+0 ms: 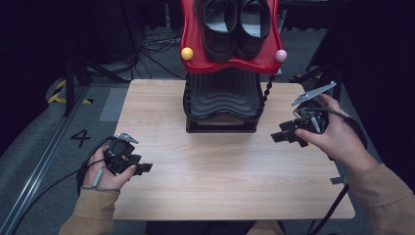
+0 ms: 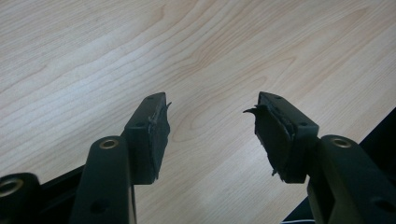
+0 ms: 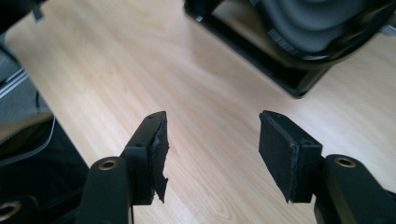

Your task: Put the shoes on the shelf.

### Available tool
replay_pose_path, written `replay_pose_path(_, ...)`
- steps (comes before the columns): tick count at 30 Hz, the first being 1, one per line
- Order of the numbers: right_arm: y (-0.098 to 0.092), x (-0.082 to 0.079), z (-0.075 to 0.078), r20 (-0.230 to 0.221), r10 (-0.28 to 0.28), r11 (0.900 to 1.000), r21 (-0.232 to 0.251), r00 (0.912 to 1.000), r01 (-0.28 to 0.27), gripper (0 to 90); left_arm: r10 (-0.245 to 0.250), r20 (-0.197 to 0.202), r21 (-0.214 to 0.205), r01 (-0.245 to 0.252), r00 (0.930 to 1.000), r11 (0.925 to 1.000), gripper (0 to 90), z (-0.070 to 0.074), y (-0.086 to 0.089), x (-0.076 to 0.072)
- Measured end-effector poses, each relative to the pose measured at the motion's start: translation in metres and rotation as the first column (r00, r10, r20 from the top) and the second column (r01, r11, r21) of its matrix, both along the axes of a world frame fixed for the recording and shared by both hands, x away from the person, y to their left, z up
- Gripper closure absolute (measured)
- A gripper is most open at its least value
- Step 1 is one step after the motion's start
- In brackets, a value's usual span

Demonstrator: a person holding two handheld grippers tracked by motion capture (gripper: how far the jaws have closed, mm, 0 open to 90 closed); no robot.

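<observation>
shoes (image 1: 236,24) on red rack top (image 1: 195,58), far table edge | L gripper (image 1: 142,168) & R gripper (image 1: 279,137) both spread, empty, low over table (image 1: 205,171) | I reckon stiff, smooth, slippy leather, medium wt; I'd pinch heel collar rim

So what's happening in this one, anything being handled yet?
Not yet. A person holds the left tongs and right tongs open above the light wooden table, gripping nothing. At the table's far side stands a black ribbed rack with a red wavy tray on top carrying a pair of black leather shoes, untouched.
</observation>
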State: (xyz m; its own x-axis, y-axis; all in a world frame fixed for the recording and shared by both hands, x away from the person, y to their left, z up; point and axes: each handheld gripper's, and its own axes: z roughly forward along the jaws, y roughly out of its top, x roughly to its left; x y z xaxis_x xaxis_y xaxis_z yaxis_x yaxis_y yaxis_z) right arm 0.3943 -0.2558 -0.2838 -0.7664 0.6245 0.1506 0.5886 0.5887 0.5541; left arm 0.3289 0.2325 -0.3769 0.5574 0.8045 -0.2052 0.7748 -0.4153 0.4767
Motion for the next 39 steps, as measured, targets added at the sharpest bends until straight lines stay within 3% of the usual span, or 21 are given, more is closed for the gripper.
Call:
replay_pose_path(4, 0.0, 0.0, -0.03, 0.014, 0.039, 0.9987, -0.034, 0.9992, -0.038, 42.9, 0.009, -0.009, 0.001, -0.009, 0.9999, 1.0, 45.5, -0.004, 0.001, -0.001)
replay_pose_path(9, -0.004, 0.003, -0.066, 0.011, 0.043, 0.9982, -0.044, 0.999, -0.042, 42.8, 0.016, -0.008, 0.005, -0.016, 0.9998, 0.9999, 45.6, -0.005, 0.003, -0.001)
replay_pose_path(16, -0.011, 0.004, -0.096, 0.025, 0.033, 0.9994, -0.011, 0.9991, -0.033, 42.4, 0.024, -0.018, 0.016, -0.023, 0.9996, 0.9996, 45.7, -0.012, 0.001, 0.002)
replay_pose_path(19, -0.014, 0.005, -0.113, 0.038, 0.049, 0.9983, -0.034, 0.9981, -0.048, 42.3, 0.03, -0.026, 0.017, -0.03, 0.9992, 0.9994, 45.9, -0.017, 0.003, 0.004)
replay_pose_path(21, -0.016, 0.006, -0.123, 0.028, 0.046, 0.9989, -0.015, 0.9986, -0.045, 42.3, 0.039, -0.022, 0.018, -0.039, 0.999, 0.9991, 46.0, -0.02, 0.003, 0.005)
replay_pose_path(23, -0.019, 0.006, -0.132, 0.009, 0.021, 0.9997, 0.015, 0.9998, -0.021, 42.1, 0.045, -0.027, 0.024, -0.044, 0.9986, 0.9987, 46.1, -0.023, 0.002, 0.006)
replay_pose_path(26, -0.023, 0.008, -0.145, 0.029, -0.023, 0.9989, 0.042, 0.9993, 0.022, 42.1, 0.056, -0.027, 0.023, -0.055, 0.9981, 0.9982, 46.1, -0.026, 0.002, 0.008)
replay_pose_path(28, -0.024, 0.009, -0.152, 0.016, -0.027, 0.9994, 0.023, 0.9995, 0.027, 41.6, 0.053, -0.021, 0.029, -0.052, 0.9984, 0.9982, 46.1, -0.028, 0.002, 0.009)
replay_pose_path(33, -0.03, 0.01, -0.165, 0.042, -0.096, 0.9953, -0.006, 0.9945, 0.096, 39.5, 0.07, -0.024, 0.024, -0.07, 0.9972, 0.9973, 45.9, -0.032, 0.006, 0.011)
replay_pose_path(36, -0.031, 0.011, -0.167, 0.051, -0.103, 0.9946, -0.002, 0.9933, 0.104, 39.4, 0.072, -0.027, 0.02, -0.072, 0.997, 0.9972, 45.8, -0.035, 0.008, 0.012)
replay_pose_path(39, -0.033, 0.01, -0.168, 0.06, -0.144, 0.9893, -0.015, 0.9877, 0.145, 38.6, 0.082, -0.026, 0.024, -0.082, 0.9963, 0.9964, 45.6, -0.037, 0.009, 0.013)
